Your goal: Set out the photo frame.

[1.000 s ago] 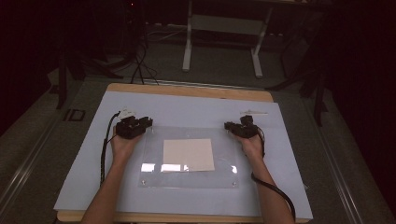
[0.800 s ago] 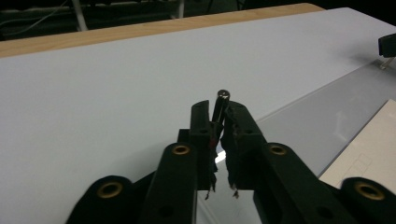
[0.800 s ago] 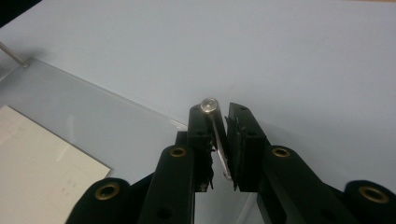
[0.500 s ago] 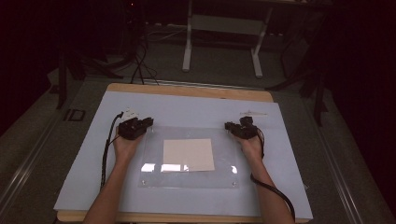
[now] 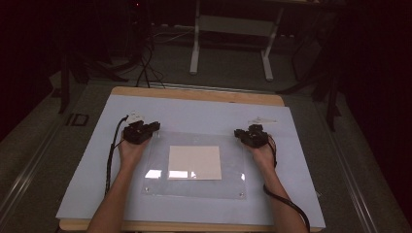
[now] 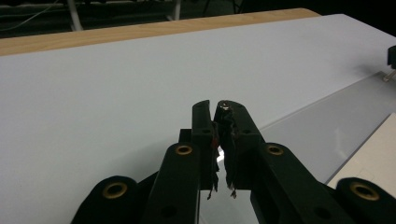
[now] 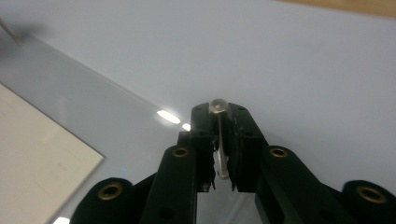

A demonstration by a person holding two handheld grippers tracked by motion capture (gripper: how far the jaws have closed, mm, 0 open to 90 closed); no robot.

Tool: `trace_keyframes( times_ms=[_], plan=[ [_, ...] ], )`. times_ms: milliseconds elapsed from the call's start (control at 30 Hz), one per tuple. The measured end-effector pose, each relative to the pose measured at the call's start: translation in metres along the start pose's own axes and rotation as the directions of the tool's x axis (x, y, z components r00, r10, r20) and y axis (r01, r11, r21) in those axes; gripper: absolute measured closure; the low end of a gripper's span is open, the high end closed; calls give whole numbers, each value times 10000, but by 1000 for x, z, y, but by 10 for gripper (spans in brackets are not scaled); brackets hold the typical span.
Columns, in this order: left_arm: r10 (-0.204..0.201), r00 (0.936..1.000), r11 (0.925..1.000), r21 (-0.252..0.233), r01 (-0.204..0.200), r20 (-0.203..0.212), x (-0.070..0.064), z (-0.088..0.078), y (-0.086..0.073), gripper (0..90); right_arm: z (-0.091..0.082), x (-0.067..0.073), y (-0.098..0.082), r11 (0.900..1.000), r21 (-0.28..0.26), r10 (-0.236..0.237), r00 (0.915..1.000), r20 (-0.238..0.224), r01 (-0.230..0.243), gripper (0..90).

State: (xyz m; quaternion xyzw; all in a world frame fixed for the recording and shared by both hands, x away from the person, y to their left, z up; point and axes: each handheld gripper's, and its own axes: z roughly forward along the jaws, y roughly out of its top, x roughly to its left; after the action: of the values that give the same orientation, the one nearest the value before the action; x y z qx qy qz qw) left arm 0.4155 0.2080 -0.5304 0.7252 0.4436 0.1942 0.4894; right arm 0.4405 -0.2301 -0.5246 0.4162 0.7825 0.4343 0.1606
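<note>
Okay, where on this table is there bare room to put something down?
Free: the light blue mat between the clear sheet's far edge and the wooden table edge, plus strips outside each forearm. Crowded: the sheet's far corners, where the left gripper and right gripper sit.

The room is dim and nearly black toward 9 and 3 o'clock. Overhead light glares off the clear sheet [image 5: 194, 167] at 6 o'clock. In both gripper views the desk [image 6: 116, 84] blurs toward 12 o'clock.

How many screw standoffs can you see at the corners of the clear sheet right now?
2, both on the clear sheet's near edge: one at the near-left corner, one at the near-right corner. The far corners sit at each hand-held gripper, so any there are hidden.
</note>
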Motion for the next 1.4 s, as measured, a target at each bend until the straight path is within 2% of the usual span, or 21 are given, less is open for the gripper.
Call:
trace_keyframes(
  times_ms=[67, 167, 267, 467, 700, 833, 1133, 1400],
  plan=[
    [-18, 10000, 10000, 1, 18, 23, 0, 0, 0, 839, -6, 3, 0, 9988, -277, -397, 9992, 71, 399, 756],
    [-30, 10000, 10000, 9, 30, 15, 0, 0, 0, 839, -11, 8, -1, 9940, -421, -993, 9938, 499, 1014, 785],
    [-60, 10000, 10000, 35, 60, -1, 0, 0, 0, 838, -13, 8, -2, 9921, -606, -1050, 9914, 786, 1098, 820],
    [-69, 10000, 9998, 195, 70, -35, 0, 1, 2, 840, -12, 3, -2, 9957, -731, -538, 9979, 361, 563, 850],
    [-245, 9996, 9988, 437, 239, 128, 3, 1, 5, 838, -11, 0, 1, 9988, -481, -41, 9999, 125, 47, 848],
    [-365, 9990, 9975, 613, 349, 255, 5, 2, 8, 838, -10, -1, 5, 9996, -238, 119, 9999, 55, -117, 848],
    [-948, 9944, 9902, 1075, 894, 462, 12, 8, 15, 840, -5, -8, 13, 9969, 204, 761, 9971, -70, -759, 851],
    [-1071, 9934, 9879, 1169, 1018, 401, 14, 12, 17, 846, -2, -11, 18, 9931, 421, 1103, 9938, -157, -1095, 852]
  ],
)
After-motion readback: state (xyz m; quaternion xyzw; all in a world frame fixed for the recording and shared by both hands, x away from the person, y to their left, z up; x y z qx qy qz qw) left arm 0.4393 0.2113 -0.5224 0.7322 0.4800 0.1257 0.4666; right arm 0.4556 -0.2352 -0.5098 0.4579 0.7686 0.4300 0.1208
